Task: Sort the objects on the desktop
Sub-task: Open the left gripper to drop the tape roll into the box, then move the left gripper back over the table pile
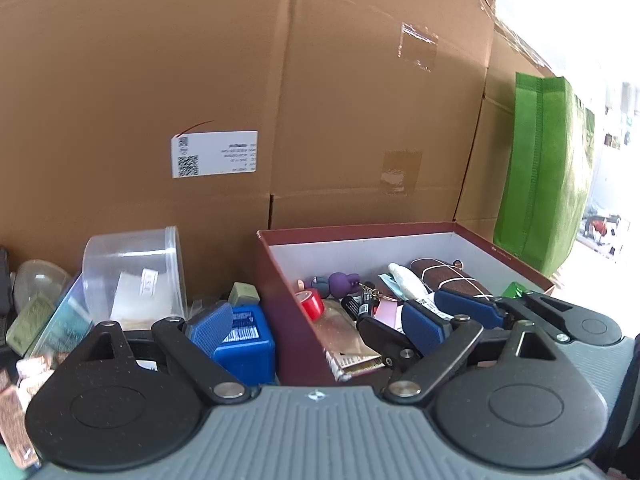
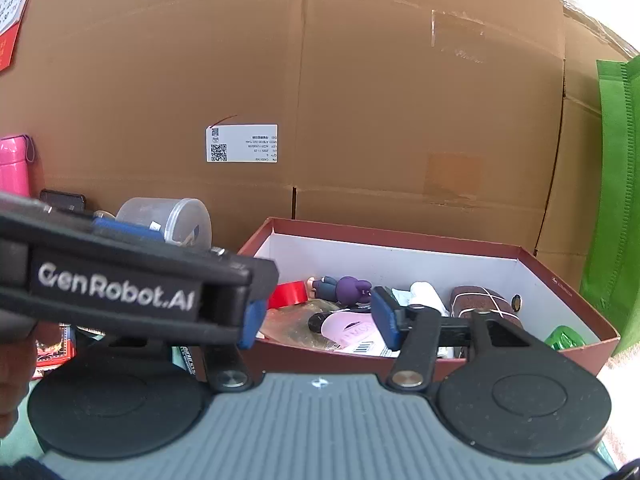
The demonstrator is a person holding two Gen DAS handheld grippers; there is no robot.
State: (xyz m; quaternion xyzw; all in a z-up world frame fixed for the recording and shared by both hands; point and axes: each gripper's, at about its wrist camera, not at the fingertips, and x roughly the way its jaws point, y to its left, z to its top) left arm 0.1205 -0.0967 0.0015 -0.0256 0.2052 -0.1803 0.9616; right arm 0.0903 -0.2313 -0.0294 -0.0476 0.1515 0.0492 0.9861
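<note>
Maroon box (image 1: pixel 276 304) beside blue case (image 1: pixel 250 340)

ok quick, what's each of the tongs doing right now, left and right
left tongs: open, holding nothing
right tongs: open, holding nothing

Left wrist view: low, close, facing the cardboard cartons (image 1: pixel 240 80), straddling the maroon box (image 1: pixel 288 320) wall. Right wrist view: same heading, slightly rightward, looking down into that box (image 2: pixel 560 280). Shared: box, cartons (image 2: pixel 360 80), clear tub (image 1: pixel 132 272) (image 2: pixel 176 220), green bag (image 1: pixel 540 180) (image 2: pixel 616 200).
</note>
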